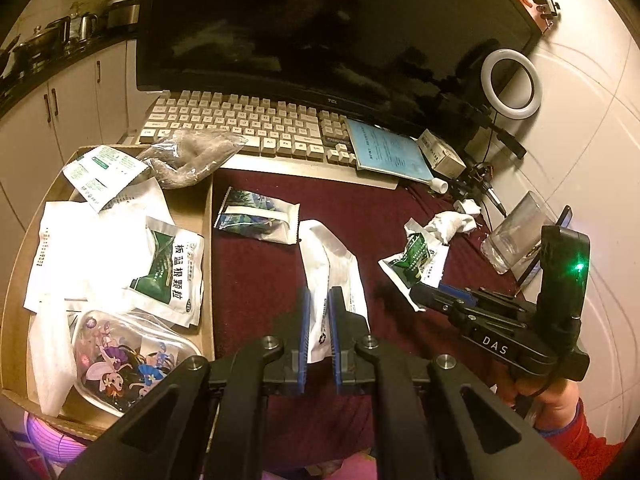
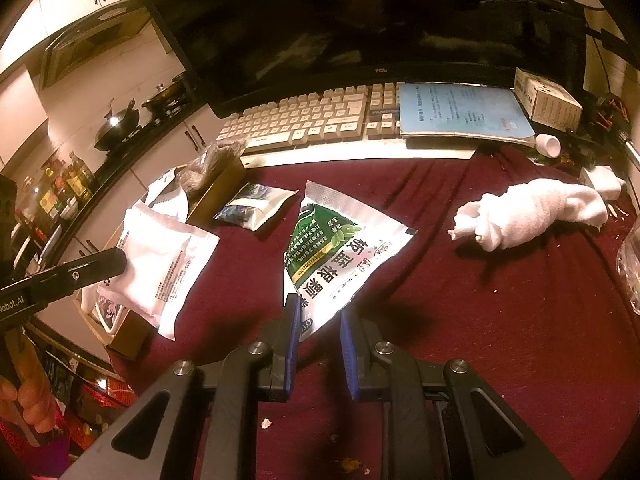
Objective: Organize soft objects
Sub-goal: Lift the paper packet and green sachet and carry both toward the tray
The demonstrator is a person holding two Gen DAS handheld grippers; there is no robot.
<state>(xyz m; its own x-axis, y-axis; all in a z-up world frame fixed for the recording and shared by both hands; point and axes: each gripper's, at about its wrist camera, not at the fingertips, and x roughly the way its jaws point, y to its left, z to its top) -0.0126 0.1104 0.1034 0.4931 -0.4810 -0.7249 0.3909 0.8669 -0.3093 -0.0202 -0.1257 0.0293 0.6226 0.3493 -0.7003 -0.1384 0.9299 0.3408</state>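
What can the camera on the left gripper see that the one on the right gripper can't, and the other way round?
Only the left view shows the ring light, the cartoon-printed pouch in the cardboard box, and the white sachet pinched in the left gripper.

Only the right view shows the wok and the right gripper open at the green packet.

Both show the keyboard and white cloth.

A white sachet [image 1: 334, 276] is pinched in the left gripper [image 1: 319, 334] above the maroon cloth. A green-printed sachet [image 2: 334, 256] lies flat; a blue one [image 1: 258, 216] (crumpled) sits near the cardboard tray [image 1: 206, 216] of packets.
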